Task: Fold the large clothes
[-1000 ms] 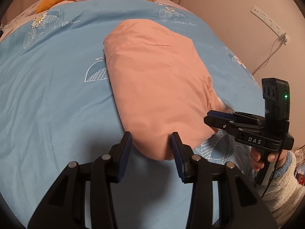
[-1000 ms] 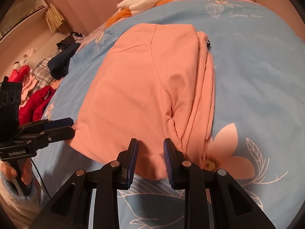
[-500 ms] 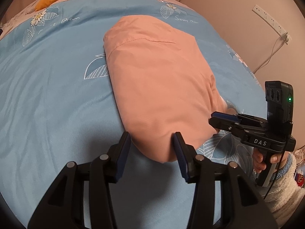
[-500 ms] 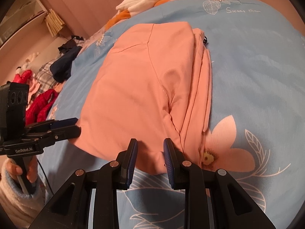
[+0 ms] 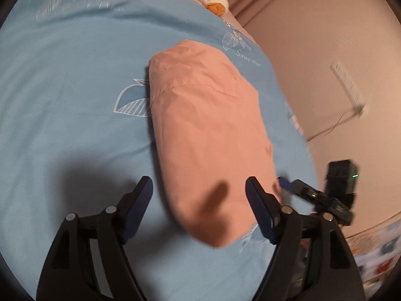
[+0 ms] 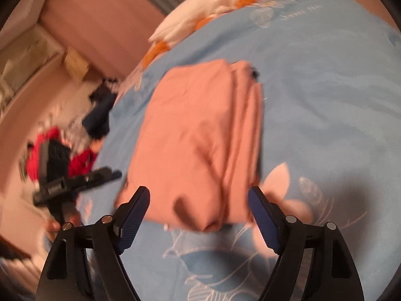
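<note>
Both tools were letting go. The left gripper (image 5: 199,195) had its jaws spreading, the near end of the pink garment (image 5: 205,135) lying between them but touched by neither pad. The right gripper (image 6: 199,204) was the same: jaws opening wide, the garment (image 6: 200,135) edge just ahead, nothing pinched. The garment sat as a long folded bundle on the blue bedcover (image 5: 62,100), running away from both tools toward the far end of the bed.

Risks, as a guess: the stacked layers on the bundle's right edge looked loose in the right view, so they could slide apart or spring open with no hold on them. A finger dragging out could also snag the near hem and pull the fold askew. Both views were blurred, so exact clearance was hard to judge.

Around: a white and orange plush (image 6: 208,7) at the far end, a clothes pile (image 6: 82,135) off to the left, a power strip (image 5: 347,85) on the wall to the right. Nothing blocked either tool.
</note>
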{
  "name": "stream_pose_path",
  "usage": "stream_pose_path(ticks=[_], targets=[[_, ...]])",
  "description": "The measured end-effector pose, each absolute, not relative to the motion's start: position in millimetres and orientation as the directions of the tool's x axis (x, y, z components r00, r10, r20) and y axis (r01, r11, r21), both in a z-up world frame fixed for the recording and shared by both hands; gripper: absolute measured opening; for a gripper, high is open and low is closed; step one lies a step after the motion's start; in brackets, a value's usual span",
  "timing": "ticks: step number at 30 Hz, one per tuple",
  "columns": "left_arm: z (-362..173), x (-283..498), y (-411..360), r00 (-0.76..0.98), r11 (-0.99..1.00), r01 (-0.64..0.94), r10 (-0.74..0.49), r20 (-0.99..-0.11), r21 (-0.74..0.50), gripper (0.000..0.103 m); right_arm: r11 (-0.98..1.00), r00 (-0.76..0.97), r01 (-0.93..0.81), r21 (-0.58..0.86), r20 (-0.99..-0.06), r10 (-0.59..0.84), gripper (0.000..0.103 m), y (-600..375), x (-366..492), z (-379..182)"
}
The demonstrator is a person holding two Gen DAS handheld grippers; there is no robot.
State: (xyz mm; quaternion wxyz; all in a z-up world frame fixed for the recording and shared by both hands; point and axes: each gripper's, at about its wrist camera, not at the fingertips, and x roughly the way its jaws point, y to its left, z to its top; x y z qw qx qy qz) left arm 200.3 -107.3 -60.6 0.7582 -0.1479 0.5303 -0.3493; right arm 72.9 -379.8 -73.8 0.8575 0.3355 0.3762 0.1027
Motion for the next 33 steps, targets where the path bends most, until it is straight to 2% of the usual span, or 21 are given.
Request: stream_pose_path(ticks=[4, 12, 16, 22, 29, 33], targets=[[-78.9, 228.1, -119.0, 0.134, 0.679, 0.317, -0.723, -0.677, -0.662, 0.077, 0.662, 0.689, 0.168, 0.731, -0.567, 0.452, 0.086, -398.0, 100.9, -90.4], [-109.9, 259.8, -145.4, 0.064, 0.625, 0.236, -0.774, -0.63, -0.744, 0.084, 0.667, 0.641, 0.143, 0.731, -0.582, 0.5, 0.091, -385.2, 161.9, -98.6], [-110.0, 264.6, -157.1, 0.062, 0.611, 0.247, -0.785, -0.617, -0.752, 0.09, 0.692, 0.623, 0.12, 0.712, -0.596, 0.506, 0.091, -377.6, 174.7, -95.6], [-108.0, 264.3, -167.8, 0.071, 0.623, 0.27, -0.773, -0.63, -0.734, 0.091, 0.712, 0.631, 0.087, 0.696, -0.592, 0.501, 0.09, -369.0, 180.4, -93.2], [-101.9, 257.3, -171.1, 0.119, 0.665, 0.32, -0.735, -0.668, -0.675, 0.078, 0.662, 0.649, 0.071, 0.746, -0.538, 0.538, 0.065, -384.6, 170.9, -98.9], [-93.6, 250.3, -174.6, 0.167, 0.684, 0.36, -0.716, -0.678, -0.634, 0.063, 0.687, 0.663, 0.037, 0.726, -0.532, 0.527, 0.048, -374.8, 168.6, -90.9]])
